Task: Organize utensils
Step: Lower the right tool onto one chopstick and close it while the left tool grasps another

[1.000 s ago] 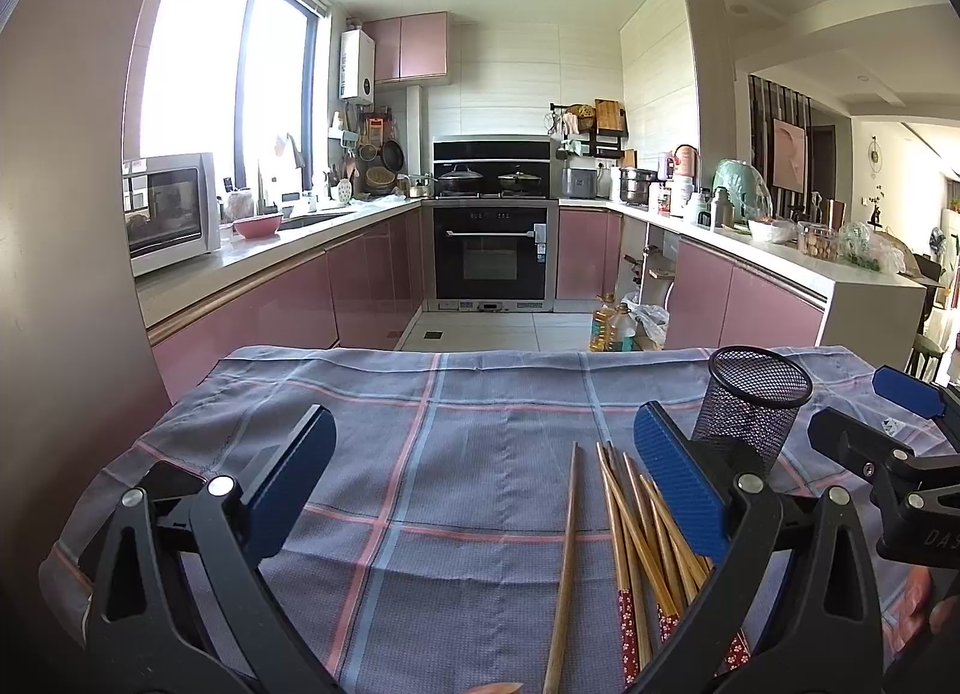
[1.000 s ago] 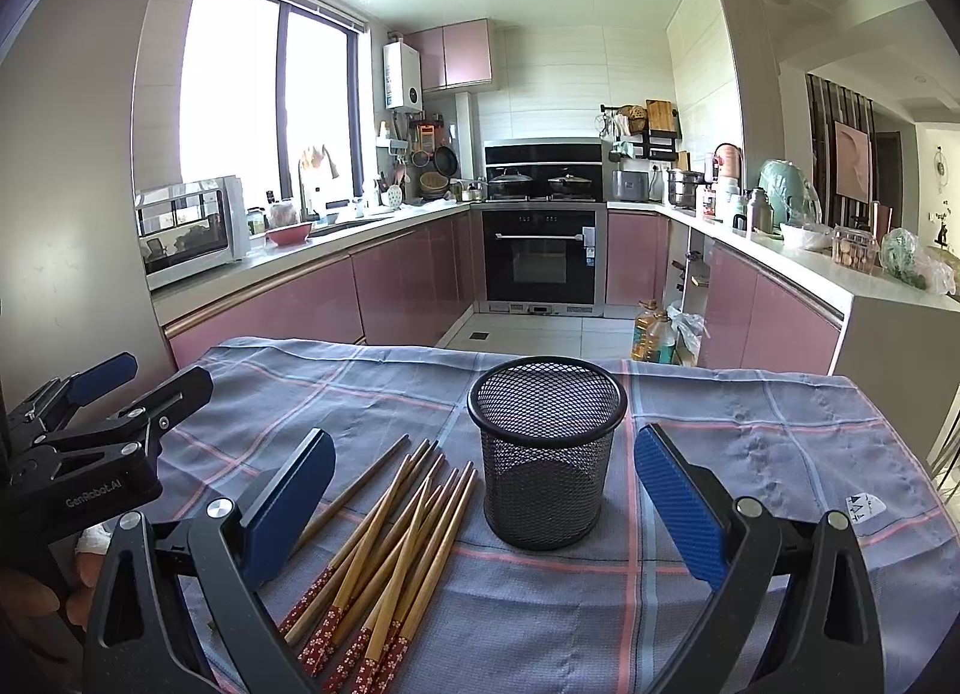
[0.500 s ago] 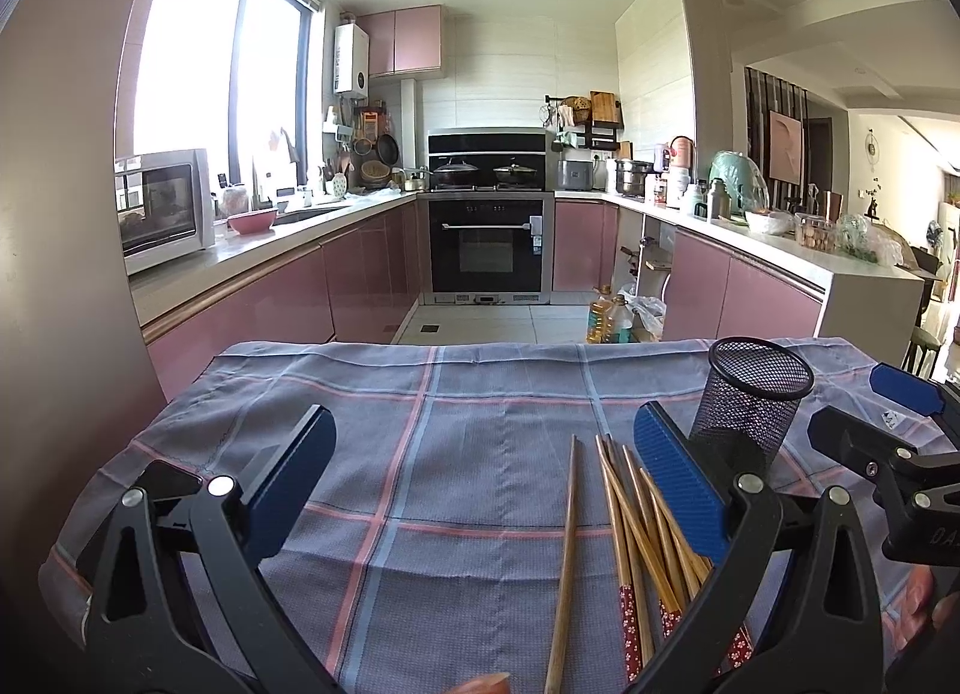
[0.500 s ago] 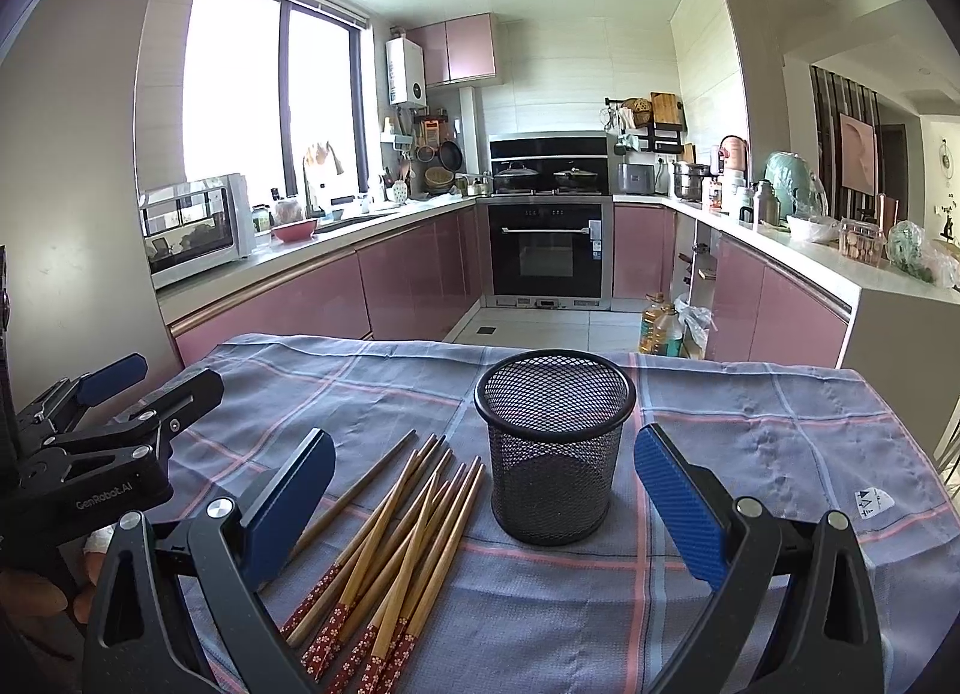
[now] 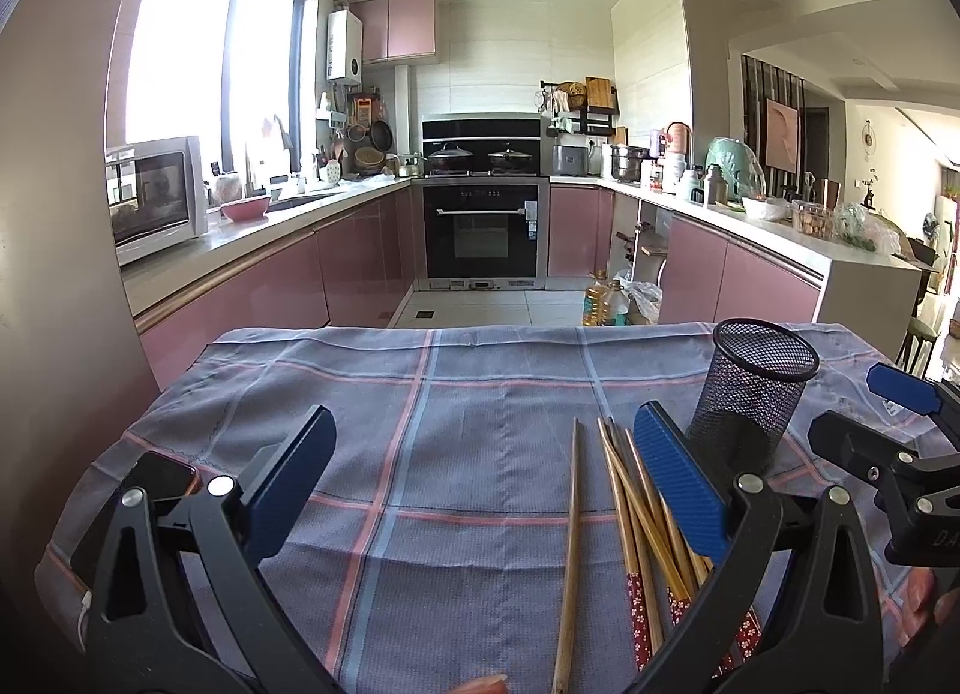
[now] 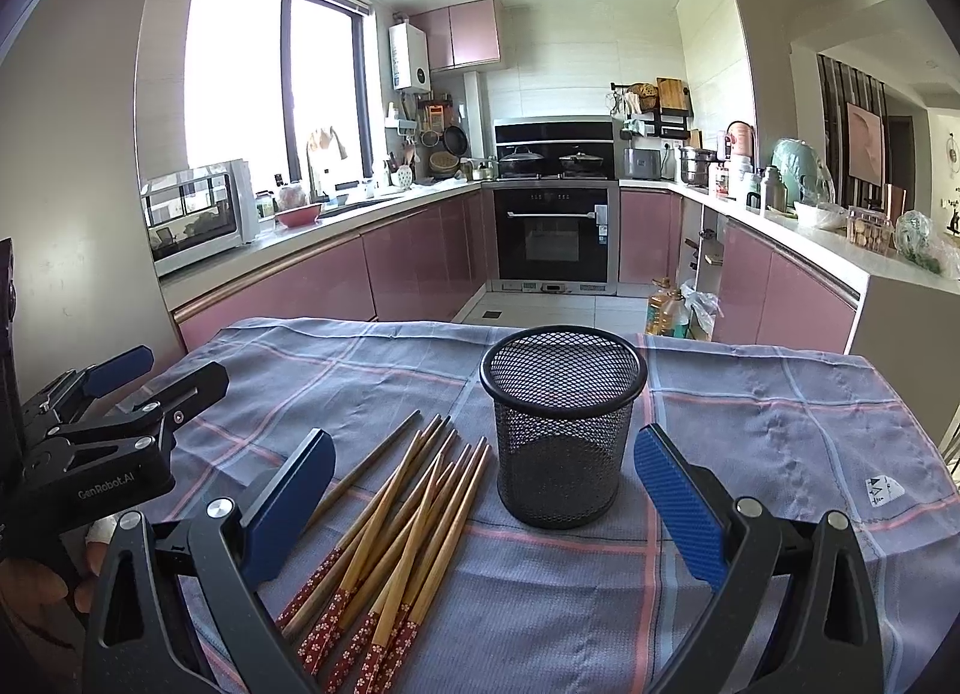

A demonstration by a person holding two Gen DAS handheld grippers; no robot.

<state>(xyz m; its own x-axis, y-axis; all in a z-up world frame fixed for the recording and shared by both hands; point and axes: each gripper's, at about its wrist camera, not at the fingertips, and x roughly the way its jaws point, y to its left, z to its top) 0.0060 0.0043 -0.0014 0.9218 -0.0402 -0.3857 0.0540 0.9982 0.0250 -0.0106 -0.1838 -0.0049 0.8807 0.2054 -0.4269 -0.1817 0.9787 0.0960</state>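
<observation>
Left claw [image 5: 480,478]: spread wide, nothing between its blue ribbed pads; it hovers over bare cloth, left of the chopsticks.
Cloth [image 6: 780,430]: soft grey-blue weave with pink and pale-blue lines, draped over the bench and slightly wrinkled; it would probably bunch if dragged on.
Chopsticks [image 6: 414,508]: a loose fan of slim wooden sticks lying flat on the cloth, just left of the cup, some crossing each other; the near ends are red with a small flower print. One stick lies a little apart on the left.
Handling: judged light, stiff and smooth, apt to roll or slip; best pinched across the middle of a shaft, one or a few at once.
Mesh cup [image 6: 564,424]: black wire mesh, round, upright, empty; likely light enough to tip if knocked.
Right claw [image 6: 483,484]: also wide open and empty, framing the cup and the sticks.
</observation>
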